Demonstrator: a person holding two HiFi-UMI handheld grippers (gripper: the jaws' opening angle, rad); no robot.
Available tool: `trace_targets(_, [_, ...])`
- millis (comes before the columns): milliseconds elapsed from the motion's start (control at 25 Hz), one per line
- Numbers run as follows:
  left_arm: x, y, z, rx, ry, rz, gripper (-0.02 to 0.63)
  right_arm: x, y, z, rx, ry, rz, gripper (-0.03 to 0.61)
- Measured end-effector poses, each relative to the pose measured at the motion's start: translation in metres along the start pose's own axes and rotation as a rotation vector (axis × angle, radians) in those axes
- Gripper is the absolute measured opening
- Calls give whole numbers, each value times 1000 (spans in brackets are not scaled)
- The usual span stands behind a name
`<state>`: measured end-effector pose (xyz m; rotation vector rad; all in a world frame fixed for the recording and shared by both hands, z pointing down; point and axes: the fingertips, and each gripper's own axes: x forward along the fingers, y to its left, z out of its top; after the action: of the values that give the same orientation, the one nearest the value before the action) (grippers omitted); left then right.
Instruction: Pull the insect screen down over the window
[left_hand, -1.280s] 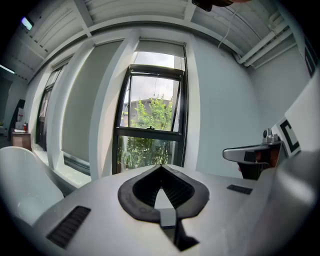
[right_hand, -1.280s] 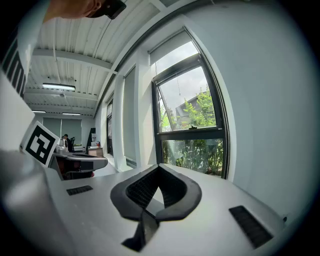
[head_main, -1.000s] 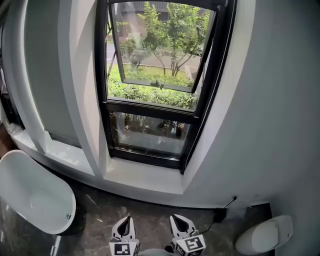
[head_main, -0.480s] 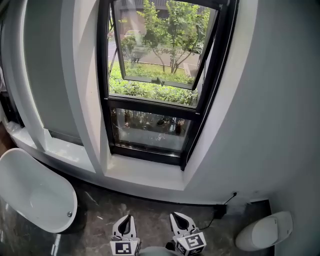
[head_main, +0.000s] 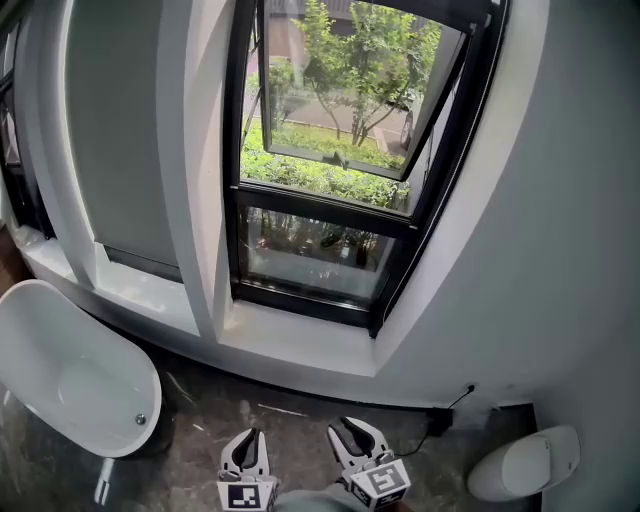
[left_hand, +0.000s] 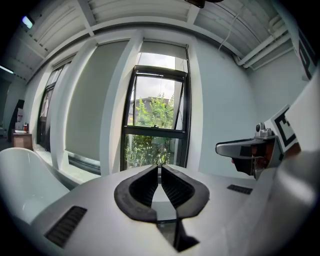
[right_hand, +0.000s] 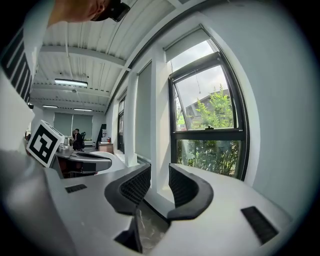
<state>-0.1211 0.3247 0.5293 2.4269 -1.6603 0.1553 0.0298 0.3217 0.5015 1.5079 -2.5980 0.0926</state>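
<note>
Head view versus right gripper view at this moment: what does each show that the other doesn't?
Head view only: the white toilet and a dark plug with its cable at the foot of the wall. Right gripper view only: the ceiling with its strip lights, and people far down the room. Both: the black-framed window, its upper sash tilted open, with green trees outside.

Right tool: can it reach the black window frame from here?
Probably not yet. The right tool, whose empty jaws have just been opening, sits well short of the black metal window frame. Nothing blocks the way: only dark floor and white sill between.
</note>
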Motion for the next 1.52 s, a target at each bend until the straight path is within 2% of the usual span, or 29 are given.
trace_targets(160, [-7, 17, -6, -27, 5, 11, 14, 8, 8, -1, -16, 28, 10, 127])
trace_targets(280, [-4, 24, -21, -55, 84, 17, 14, 15, 1, 3, -19, 29, 5, 135])
trace_targets(360, [4, 28, -19, -68, 91, 22, 14, 23, -10, 5, -7, 18, -1, 135])
trace_targets(680, [66, 43, 31, -96, -51, 37, 15, 87, -77, 31, -9, -65, 14, 135])
trace_targets(800, [110, 46, 53, -96, -79, 24, 77, 122, -111, 48, -5, -98, 28, 135])
trace_targets(880, [143, 46, 66, -81, -85, 23, 105, 144, -136, 57, -15, -113, 31, 135])
trace_targets(1040, [203, 46, 89, -20, -84, 54, 110, 176, -191, 77, -76, -101, 10, 135])
trace_targets(1240, [271, 46, 120, 77, -92, 103, 109, 206, -241, 107, -152, -203, 27, 135])
trace_targets(1400, [311, 52, 156, 168, -144, 124, 110, 225, -276, 122, -193, -204, -6, 135])
trace_targets(1520, [337, 64, 180, 197, -187, 143, 110, 243, -300, 128, -194, -194, -62, 134])
